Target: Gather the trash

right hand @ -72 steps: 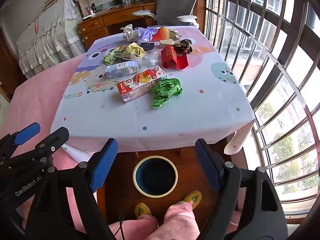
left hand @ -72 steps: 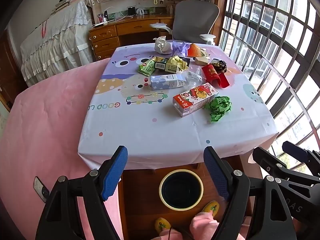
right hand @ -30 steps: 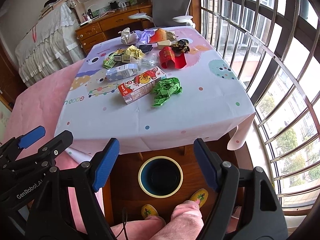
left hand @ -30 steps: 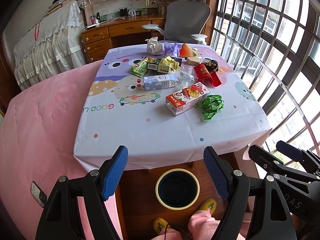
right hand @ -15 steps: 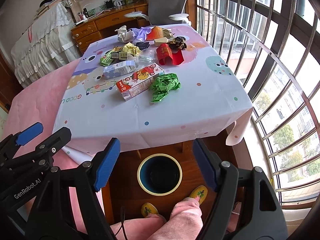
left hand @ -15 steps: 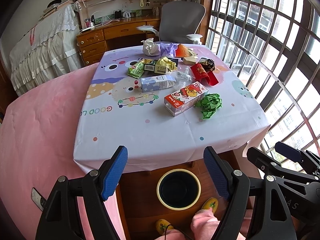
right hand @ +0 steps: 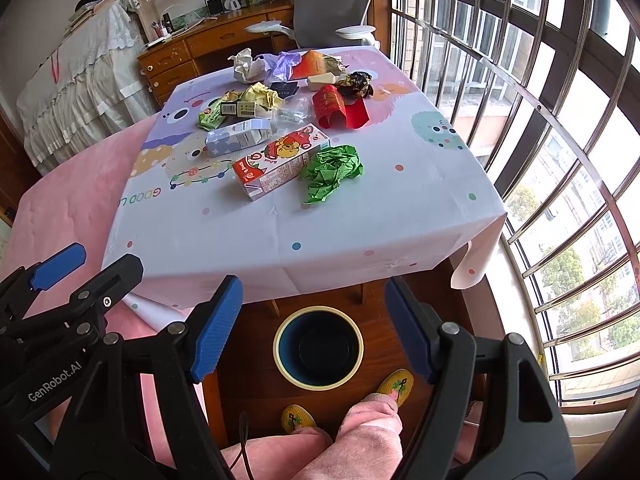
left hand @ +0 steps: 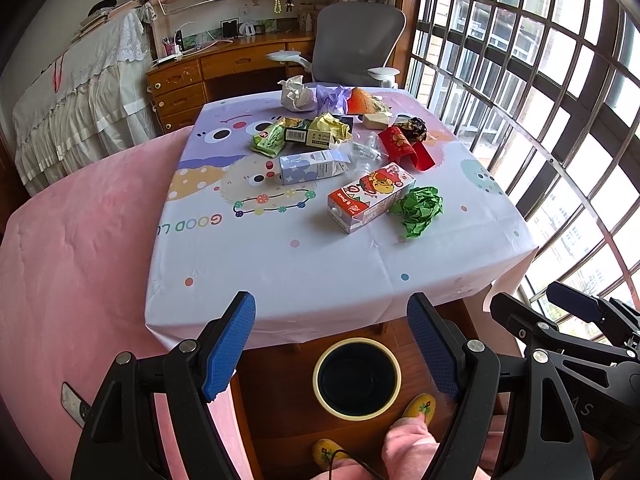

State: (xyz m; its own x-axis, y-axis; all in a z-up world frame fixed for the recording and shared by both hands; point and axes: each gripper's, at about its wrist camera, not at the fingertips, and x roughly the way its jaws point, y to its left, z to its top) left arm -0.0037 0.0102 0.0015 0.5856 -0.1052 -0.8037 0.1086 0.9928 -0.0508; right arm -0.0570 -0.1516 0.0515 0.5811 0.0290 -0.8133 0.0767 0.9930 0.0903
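Trash lies scattered on a table with a printed cloth (left hand: 280,264) (right hand: 360,216). Nearest are a red juice carton (left hand: 370,202) (right hand: 280,162) and crumpled green paper (left hand: 418,210) (right hand: 332,172). Behind them sit a blue-white carton (left hand: 312,166) (right hand: 240,138), a red packet (left hand: 404,146) (right hand: 336,106) and several wrappers. A round bin (left hand: 357,376) (right hand: 319,346) stands on the floor below the table's near edge. My left gripper (left hand: 332,336) and right gripper (right hand: 314,314) hover open and empty above the bin, short of the table.
Pink bedding (left hand: 72,248) spreads to the left of the table. A barred window (left hand: 560,120) runs along the right. A wooden desk (left hand: 208,76) and grey chair (left hand: 356,48) stand behind. A person's pink-trousered legs and yellow slippers (right hand: 396,386) are beside the bin.
Both grippers have risen and tilted a little, so the table sits slightly farther and lower in view. Nothing on the table has moved. Both grippers stay open.
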